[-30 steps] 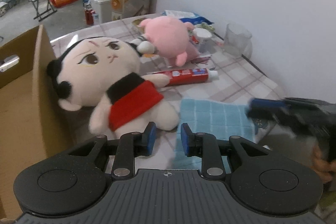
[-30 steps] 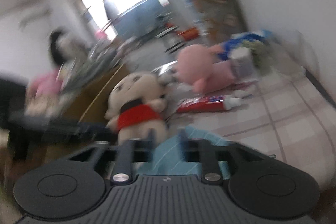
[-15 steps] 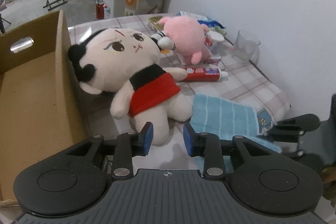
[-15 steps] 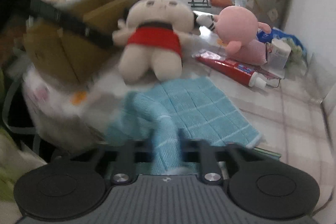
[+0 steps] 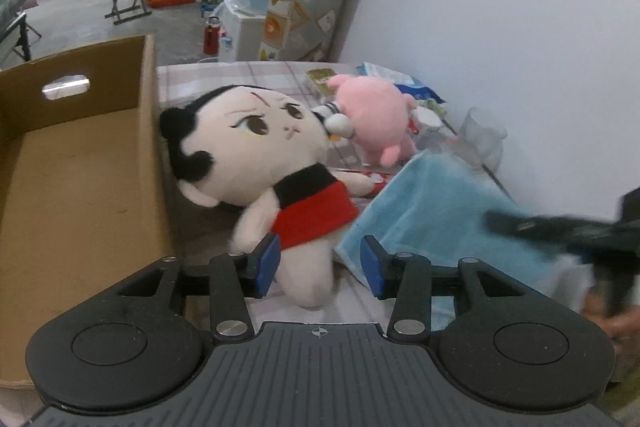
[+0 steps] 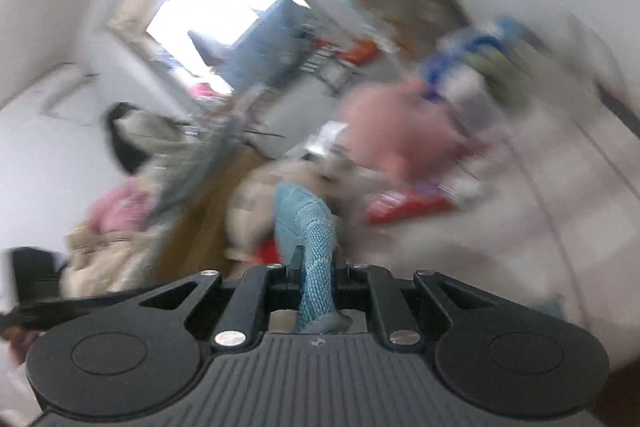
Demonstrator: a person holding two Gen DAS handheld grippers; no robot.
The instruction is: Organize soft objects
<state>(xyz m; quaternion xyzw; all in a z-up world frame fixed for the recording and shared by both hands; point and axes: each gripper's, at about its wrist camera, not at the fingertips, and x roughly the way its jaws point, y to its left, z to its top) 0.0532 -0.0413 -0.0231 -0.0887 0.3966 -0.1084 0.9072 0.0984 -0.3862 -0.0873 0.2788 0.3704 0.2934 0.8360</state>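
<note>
While right tool (image 6: 314, 263) pinches blue towel (image 5: 432, 211), left tool (image 5: 319, 263) jaws opening, doll leg (image 5: 308, 279) between; cardboard box (image 5: 80, 179) alongside.

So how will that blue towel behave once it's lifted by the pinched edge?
Probably floppy: the blue towel is bunched into a narrow fold where the right gripper is shut on it. In the left wrist view it drapes in a slack sheet. It likely weighs little, but may drag against the doll beside it.

Bright daylight, left view sharp, right view motion-blurred, window glare, fisheye-curved edges
</note>
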